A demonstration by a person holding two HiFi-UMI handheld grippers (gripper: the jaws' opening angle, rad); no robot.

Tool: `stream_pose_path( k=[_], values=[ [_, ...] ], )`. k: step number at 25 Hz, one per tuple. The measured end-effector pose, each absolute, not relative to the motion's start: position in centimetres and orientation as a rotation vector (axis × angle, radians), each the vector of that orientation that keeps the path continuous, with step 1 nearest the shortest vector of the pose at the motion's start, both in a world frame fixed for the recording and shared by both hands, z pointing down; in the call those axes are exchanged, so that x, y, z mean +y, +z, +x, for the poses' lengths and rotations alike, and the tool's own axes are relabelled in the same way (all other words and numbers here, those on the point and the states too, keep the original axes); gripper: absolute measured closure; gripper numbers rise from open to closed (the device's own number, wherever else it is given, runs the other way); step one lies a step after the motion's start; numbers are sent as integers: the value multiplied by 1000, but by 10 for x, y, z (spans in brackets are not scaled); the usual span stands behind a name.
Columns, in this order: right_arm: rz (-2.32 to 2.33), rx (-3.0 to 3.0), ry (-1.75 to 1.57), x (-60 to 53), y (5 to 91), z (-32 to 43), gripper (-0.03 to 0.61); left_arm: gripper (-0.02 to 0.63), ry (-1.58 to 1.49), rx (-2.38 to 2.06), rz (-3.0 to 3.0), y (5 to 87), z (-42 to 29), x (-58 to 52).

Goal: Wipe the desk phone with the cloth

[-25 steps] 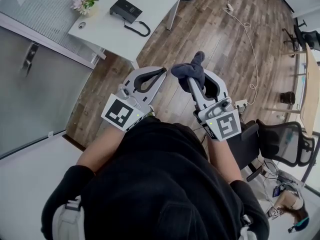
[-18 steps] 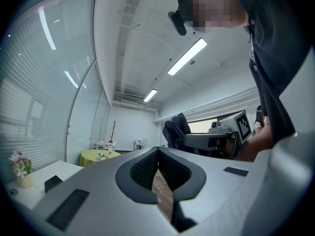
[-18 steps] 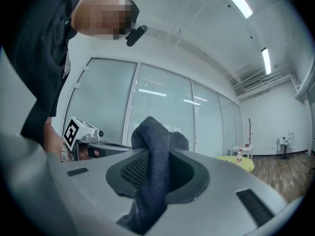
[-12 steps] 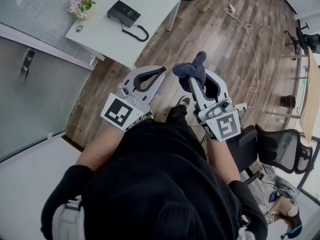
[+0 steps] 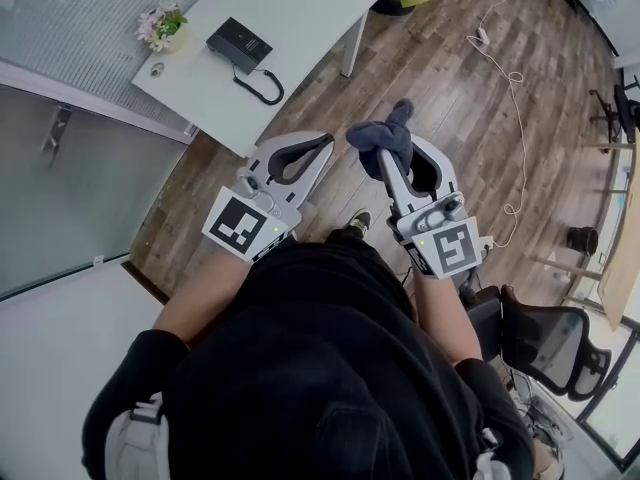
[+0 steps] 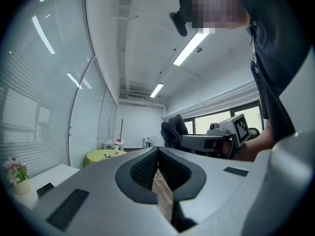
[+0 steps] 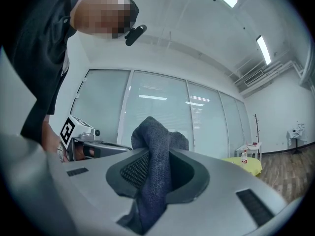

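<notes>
The right gripper (image 5: 396,163) is clamped on a dark grey-blue cloth (image 5: 380,132). Just beside it, the left gripper (image 5: 318,148) has its jaws pressed together with nothing between them. The desk phone (image 5: 238,42) lies on the white table (image 5: 300,8), well apart from both grippers, near a small bunch of flowers (image 5: 160,25).

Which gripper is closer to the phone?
The left. The left gripper hangs over the floor, short of the phone on the table; the right gripper, clamping the cloth, is beside it, farther out.
</notes>
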State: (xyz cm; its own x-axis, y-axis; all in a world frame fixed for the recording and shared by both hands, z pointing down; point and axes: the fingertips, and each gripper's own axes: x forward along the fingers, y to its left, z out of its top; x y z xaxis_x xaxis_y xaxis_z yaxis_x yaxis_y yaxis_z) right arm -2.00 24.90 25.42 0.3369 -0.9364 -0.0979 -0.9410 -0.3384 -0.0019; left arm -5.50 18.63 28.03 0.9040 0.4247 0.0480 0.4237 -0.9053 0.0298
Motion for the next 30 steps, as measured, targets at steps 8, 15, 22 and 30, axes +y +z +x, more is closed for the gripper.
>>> stream_pose_path(
  k=[8,15,22,30],
  values=[
    [-2449,1835,121,288,256,48,480,603,84,541,3089,274,8,224],
    [-2395,1874,109,315,261,84,480,603,130,465,3126,280,36,250],
    [-2349,1899,79,318,269,110,480,603,155,415,3135,284,56,254],
    [-2309,1976,86,287,269,130,480,603,155,338,3123,295,75,227]
  ],
)
